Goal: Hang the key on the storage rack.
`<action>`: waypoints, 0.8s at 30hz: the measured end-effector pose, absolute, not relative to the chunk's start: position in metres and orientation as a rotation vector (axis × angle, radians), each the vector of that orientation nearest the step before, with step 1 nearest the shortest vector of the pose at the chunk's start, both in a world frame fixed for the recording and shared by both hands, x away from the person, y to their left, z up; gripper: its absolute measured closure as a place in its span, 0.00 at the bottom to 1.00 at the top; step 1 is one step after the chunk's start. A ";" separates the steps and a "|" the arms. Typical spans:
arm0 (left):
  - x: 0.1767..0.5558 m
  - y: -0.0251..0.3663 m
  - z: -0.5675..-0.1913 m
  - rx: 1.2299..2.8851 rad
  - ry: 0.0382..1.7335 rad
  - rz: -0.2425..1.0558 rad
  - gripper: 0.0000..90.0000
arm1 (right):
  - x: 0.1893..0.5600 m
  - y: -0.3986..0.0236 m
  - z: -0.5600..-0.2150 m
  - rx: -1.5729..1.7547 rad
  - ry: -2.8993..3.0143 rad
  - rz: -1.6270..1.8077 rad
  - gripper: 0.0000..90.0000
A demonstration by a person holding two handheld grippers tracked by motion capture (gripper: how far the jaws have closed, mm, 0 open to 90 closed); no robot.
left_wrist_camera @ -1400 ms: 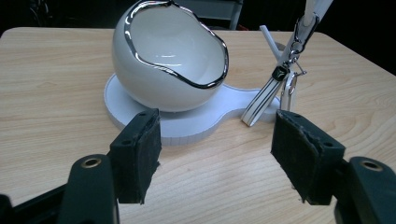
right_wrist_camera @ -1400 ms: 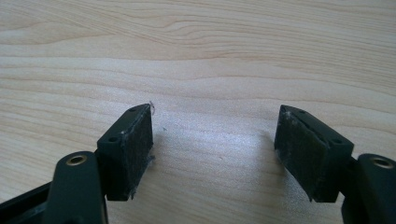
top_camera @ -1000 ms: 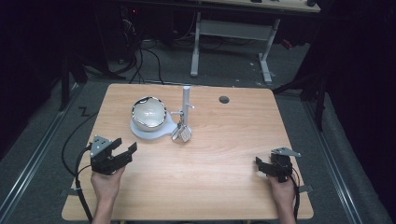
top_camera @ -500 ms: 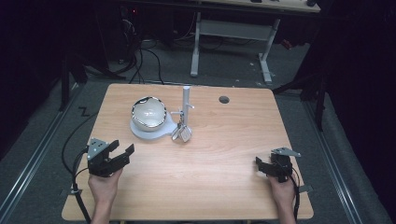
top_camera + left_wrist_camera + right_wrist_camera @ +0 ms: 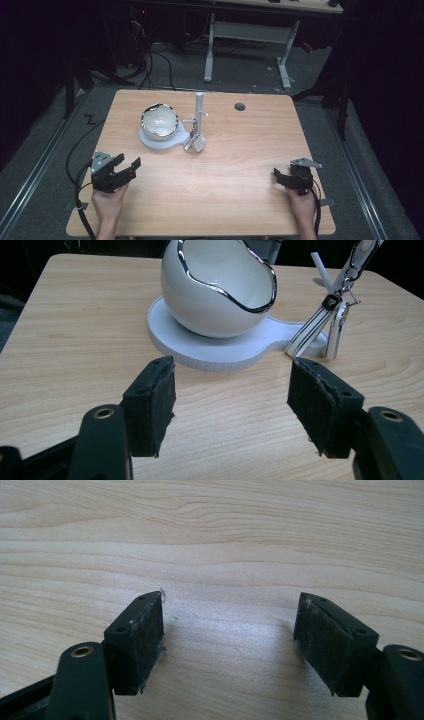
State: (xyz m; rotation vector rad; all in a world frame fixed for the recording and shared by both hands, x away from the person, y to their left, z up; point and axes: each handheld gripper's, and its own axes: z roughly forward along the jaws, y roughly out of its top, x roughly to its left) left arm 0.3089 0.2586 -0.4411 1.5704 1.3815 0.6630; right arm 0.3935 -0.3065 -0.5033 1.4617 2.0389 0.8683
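A white bowl (image 5: 159, 120) with a silver rim sits on a flat white base (image 5: 150, 143) at the back middle of the wooden table (image 5: 240, 150). A thin white post (image 5: 200, 106) rises from the base's right end, with keys (image 5: 196, 142) hanging from it. My left gripper (image 5: 129, 161) is held near the front left corner, open and with nothing between the pads. In the left gripper view it (image 5: 232, 390) points at the bowl (image 5: 215, 295), the base (image 5: 200, 354) and the keys (image 5: 325, 322), well short of them. My right gripper (image 5: 279, 178) rests near the front right, open (image 5: 232, 625) over bare wood.
A round cable hole (image 5: 240, 106) lies at the table's back right. Cables trail from both grippers over the front edge. Beyond the table stand a metal frame (image 5: 250, 35) and floor cables.
My left gripper has drawn back slightly toward the front edge. The right gripper, bowl and keys have not moved.
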 end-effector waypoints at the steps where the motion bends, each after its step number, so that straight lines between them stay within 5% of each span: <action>1: 0.309 0.259 -0.442 1.569 1.385 0.662 0.40 | 0.393 -0.307 -0.503 1.462 2.039 0.868 0.31; 24: 0.307 0.269 -0.457 1.562 1.460 0.659 0.39 | 0.393 -0.307 -0.503 1.462 2.039 0.868 0.31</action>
